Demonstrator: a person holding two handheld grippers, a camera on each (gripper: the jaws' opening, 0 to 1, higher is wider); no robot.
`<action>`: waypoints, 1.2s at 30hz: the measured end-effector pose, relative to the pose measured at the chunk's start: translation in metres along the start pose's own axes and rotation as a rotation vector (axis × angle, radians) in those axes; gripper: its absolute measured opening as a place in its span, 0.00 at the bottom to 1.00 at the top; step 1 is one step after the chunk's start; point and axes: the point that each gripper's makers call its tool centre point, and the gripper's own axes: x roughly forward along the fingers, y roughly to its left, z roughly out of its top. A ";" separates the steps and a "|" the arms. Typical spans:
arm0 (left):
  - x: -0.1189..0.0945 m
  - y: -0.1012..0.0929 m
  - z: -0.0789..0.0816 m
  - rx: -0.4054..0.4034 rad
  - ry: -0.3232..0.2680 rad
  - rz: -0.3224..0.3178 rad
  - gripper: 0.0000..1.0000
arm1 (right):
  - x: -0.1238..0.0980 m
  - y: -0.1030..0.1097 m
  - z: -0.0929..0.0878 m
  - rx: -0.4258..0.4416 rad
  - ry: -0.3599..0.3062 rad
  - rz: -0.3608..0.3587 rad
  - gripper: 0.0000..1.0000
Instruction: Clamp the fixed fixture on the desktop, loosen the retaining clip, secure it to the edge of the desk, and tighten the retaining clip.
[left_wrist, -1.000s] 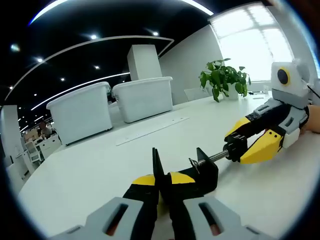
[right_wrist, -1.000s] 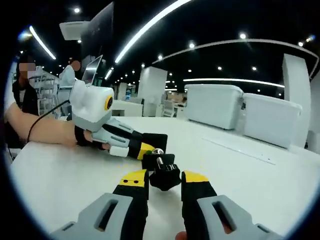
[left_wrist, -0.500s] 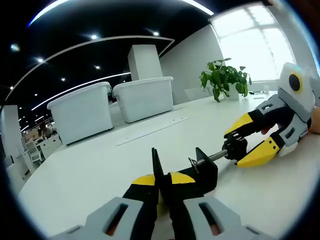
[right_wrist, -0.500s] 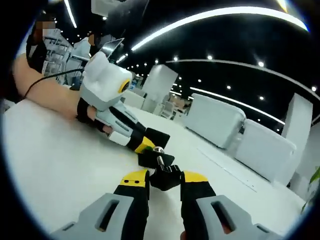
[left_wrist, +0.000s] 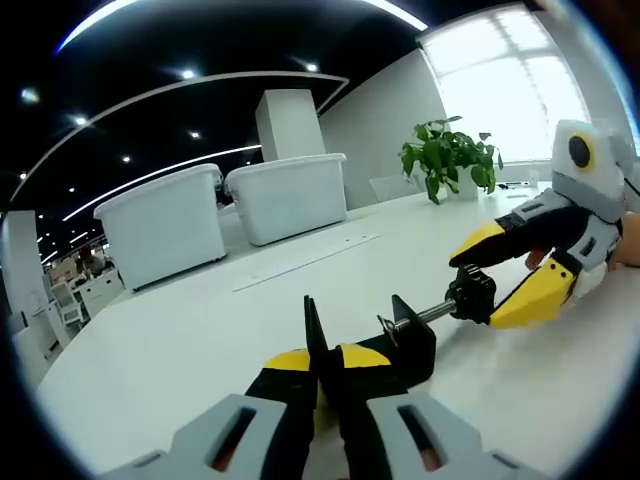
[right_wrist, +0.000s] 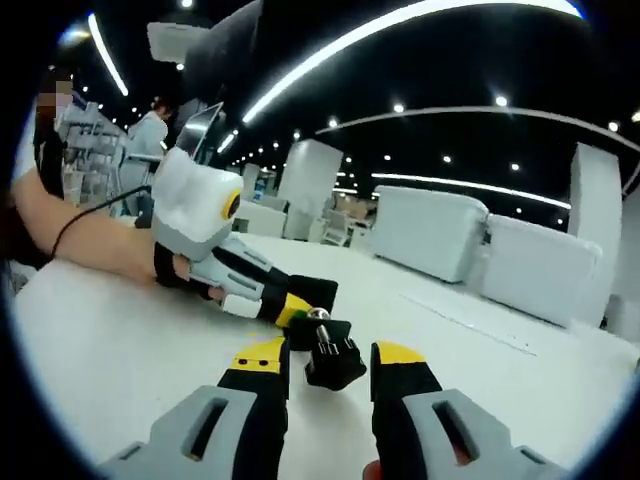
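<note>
Your left hand-held gripper (left_wrist: 325, 375) has its jaws pressed tight on the black clamp (left_wrist: 400, 345), pinching its flat body near the bottom of the left gripper view. The clamp sits low on the white surface (left_wrist: 200, 340), and its silver screw (left_wrist: 425, 315) sticks out sideways toward your other hand.

Your right hand-held gripper (left_wrist: 500, 285) comes in from the right side of that view. Its yellow-tipped jaws are spread around the black knob (left_wrist: 472, 293) at the end of the screw, one jaw above and one below. They do not look squeezed onto it.

In the right gripper view you see the same knob (right_wrist: 335, 365) between your right hand-held gripper's (right_wrist: 330, 365) own two jaws, with a gap on each side. The shiny round end of the screw (right_wrist: 318, 315) pokes up just past the knob. Behind it your left hand-held gripper (right_wrist: 285, 305) holds the clamp, and a hand (right_wrist: 185, 270) grips its handle (a thin black wire runs over the arm).

Far back on the surface stand two white bins (left_wrist: 225, 210) side by side. A green plant (left_wrist: 445, 155) sits near the bright window (left_wrist: 510, 95). A long thin strip (left_wrist: 300, 260) lies flat on the surface between the bins and the clamp.
</note>
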 end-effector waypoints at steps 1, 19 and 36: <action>0.000 0.000 0.000 0.000 0.000 0.000 0.07 | 0.000 -0.001 0.001 0.012 -0.003 -0.002 0.33; -0.005 -0.004 0.000 0.000 -0.003 -0.004 0.07 | 0.001 0.000 -0.012 -0.005 0.043 -0.010 0.22; -0.006 -0.003 0.000 0.015 -0.011 0.005 0.08 | 0.001 0.009 -0.008 -0.252 0.033 -0.049 0.22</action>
